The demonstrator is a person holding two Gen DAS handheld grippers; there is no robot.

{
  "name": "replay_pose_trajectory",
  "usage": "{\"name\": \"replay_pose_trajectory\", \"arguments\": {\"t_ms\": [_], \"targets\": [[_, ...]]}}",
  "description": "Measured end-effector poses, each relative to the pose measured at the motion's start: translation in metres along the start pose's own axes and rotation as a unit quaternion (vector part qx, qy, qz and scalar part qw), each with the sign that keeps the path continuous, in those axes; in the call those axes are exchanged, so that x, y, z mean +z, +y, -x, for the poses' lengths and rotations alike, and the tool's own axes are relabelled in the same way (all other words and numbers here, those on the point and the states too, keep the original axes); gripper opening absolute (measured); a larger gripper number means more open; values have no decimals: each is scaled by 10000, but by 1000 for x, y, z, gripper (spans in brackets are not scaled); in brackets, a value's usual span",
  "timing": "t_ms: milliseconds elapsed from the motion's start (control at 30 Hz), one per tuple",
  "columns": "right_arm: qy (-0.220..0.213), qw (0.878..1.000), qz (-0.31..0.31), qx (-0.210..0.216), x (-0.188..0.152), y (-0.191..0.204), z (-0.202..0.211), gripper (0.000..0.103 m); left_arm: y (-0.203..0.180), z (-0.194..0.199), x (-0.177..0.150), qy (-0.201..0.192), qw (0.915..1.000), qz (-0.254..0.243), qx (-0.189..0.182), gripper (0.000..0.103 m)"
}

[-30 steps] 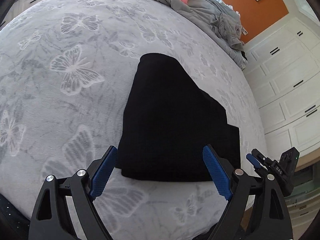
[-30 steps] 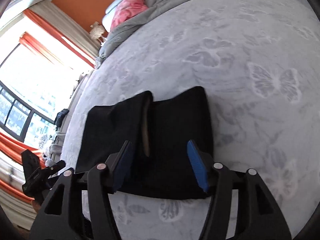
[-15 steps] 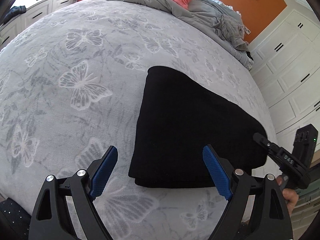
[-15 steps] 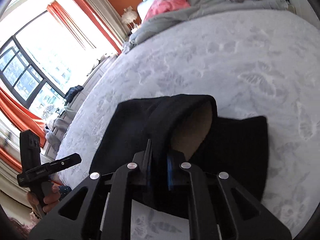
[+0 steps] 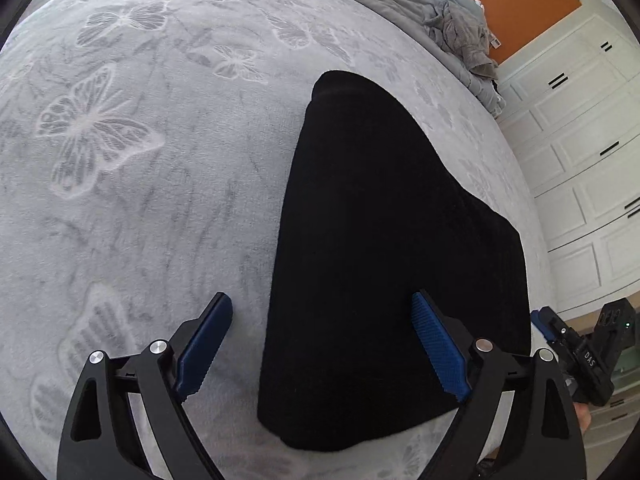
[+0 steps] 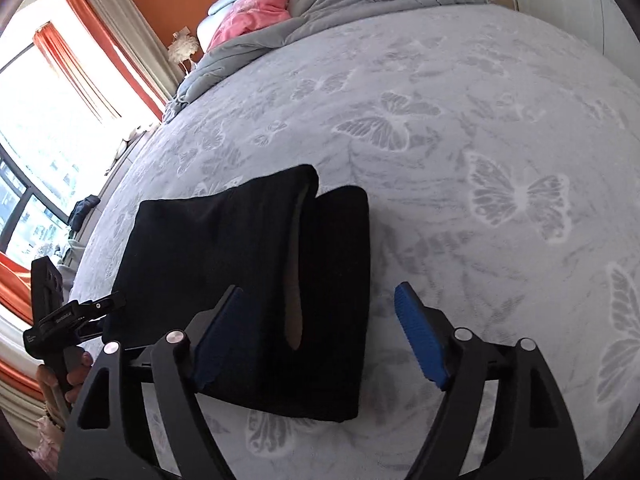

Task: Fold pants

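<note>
— Since half a second ago, the upper layer of the pants [image 6: 248,280] has been released: the right gripper [image 6: 316,328], which was then closed on a raised fold, is now opened wide again, and nothing is held between its blue pads [image 6: 420,344].

— And where are the pants now?

— They are laid flat on the blanket [image 5: 140,200] with the butterfly pattern, as a compact black package near the front edge of the bed. In the right wrist view a pale slit of lining is seen between two layers that lie side by side. The fold is not fully closed there.

— What about the left gripper [image 5: 320,344]?

— It is also opened wide and nothing is gripped. It hovers low at the near edge of the pants; whether a pad touches the cloth cannot be told.

— How should the step be done well?

— The task seems almost finished. The open seam should be pressed down or pulled over, so that the edges are aligned. Only the top layer should be pinched — if both layers are taken, the whole package will probably be dragged on the soft blanket. Farther away, a grey duvet [image 6: 320,8] and a pink pillow [image 6: 252,12] are seen at the head of the bed, well apart from the work.
</note>
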State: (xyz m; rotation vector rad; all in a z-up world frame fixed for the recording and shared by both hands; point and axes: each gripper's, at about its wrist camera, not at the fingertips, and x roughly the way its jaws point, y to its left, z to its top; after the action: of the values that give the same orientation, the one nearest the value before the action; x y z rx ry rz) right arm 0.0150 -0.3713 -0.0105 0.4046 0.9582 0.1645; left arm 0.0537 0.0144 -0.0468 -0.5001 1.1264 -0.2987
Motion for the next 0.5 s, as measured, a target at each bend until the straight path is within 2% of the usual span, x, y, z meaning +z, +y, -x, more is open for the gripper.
{"name": "replay_pose_trajectory", "arguments": {"t_ms": [100, 133, 167, 200, 233, 267, 300, 367, 433, 500], "targets": [[473, 9973, -390, 404, -1, -12, -27, 80, -2, -8, 7, -156, 9998, 23, -142, 93], [559, 9953, -531, 589, -3, -13, -36, 76, -4, -12, 9, -170, 9997, -58, -184, 93], [570, 9937, -675, 694, -3, -13, -42, 70, -6, -15, 12, -159, 9993, -118, -325, 88], [530, 9941, -696, 640, -3, -9, -44, 63, -7, -19, 14, -77, 9985, -121, -531, 61], [509, 9953, -603, 570, 0, -1, -44, 48, -6, -21, 16, 52, 9977, -28, -669, 55], [461, 9958, -562, 561, 4, 8, -39, 39, -5, -17, 20, 80, 9971, 60, -756, 41], [368, 9963, -547, 560, 8, 17, -31, 37, -7, -9, 23, 71, 9967, 38, -802, 31], [110, 9960, -454, 766, 17, 43, -4, 32, -13, 22, 30, -87, 9950, -152, -978, 22], [-30, 9937, -283, 1088, 21, 72, 21, 31, -14, 57, 31, -162, 9923, -163, -1217, 21], [-85, 9921, -49, 1250, 17, 101, 39, 32, -13, 98, 27, -479, 9926, -366, -1054, 21]]}}
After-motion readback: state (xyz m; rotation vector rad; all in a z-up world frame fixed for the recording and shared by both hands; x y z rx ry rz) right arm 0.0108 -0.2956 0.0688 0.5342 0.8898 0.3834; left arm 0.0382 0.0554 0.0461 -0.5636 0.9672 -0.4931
